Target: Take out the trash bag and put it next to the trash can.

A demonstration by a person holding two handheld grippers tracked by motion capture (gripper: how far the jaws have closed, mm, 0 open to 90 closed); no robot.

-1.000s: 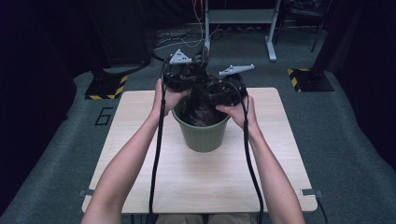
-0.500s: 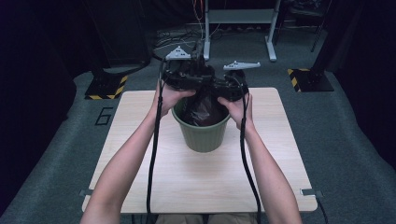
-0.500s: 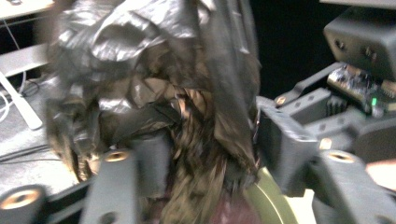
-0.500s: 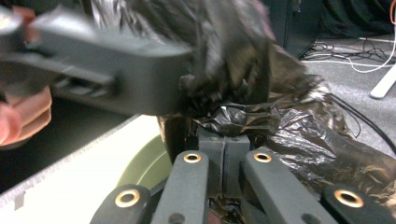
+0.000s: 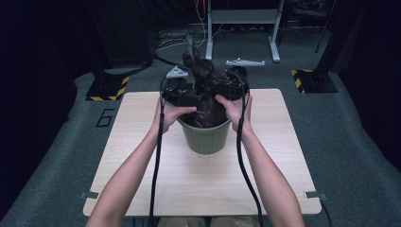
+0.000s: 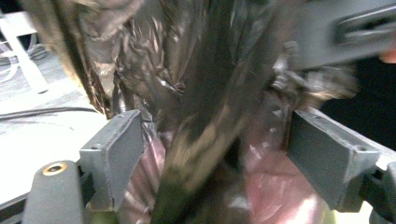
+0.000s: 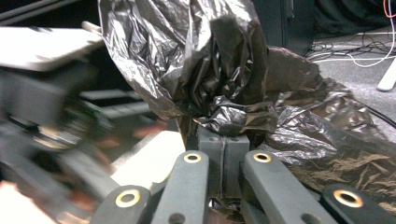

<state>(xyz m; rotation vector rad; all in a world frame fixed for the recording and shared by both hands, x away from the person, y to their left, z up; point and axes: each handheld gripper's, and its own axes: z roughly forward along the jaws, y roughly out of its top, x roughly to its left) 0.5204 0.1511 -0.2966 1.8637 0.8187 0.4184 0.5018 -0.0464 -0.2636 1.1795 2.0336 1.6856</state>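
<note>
While the green bin [image 5: 206,138] stands near the middle of the worktop [image 5: 142,165], a black plastic bag [image 5: 204,75] rises out of it between both hands. The right hand-held gripper [image 7: 224,140] has its jaws clamped together on a bunched fold of the bag. The left hand-held gripper [image 6: 215,149] has just been opening (its view is blurred), and its jaws stand wide apart with bag plastic hanging loosely between them.

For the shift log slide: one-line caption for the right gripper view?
Right gripper, jaws shut, pinches a bunched fold of the black bin bag and holds it up.
</note>
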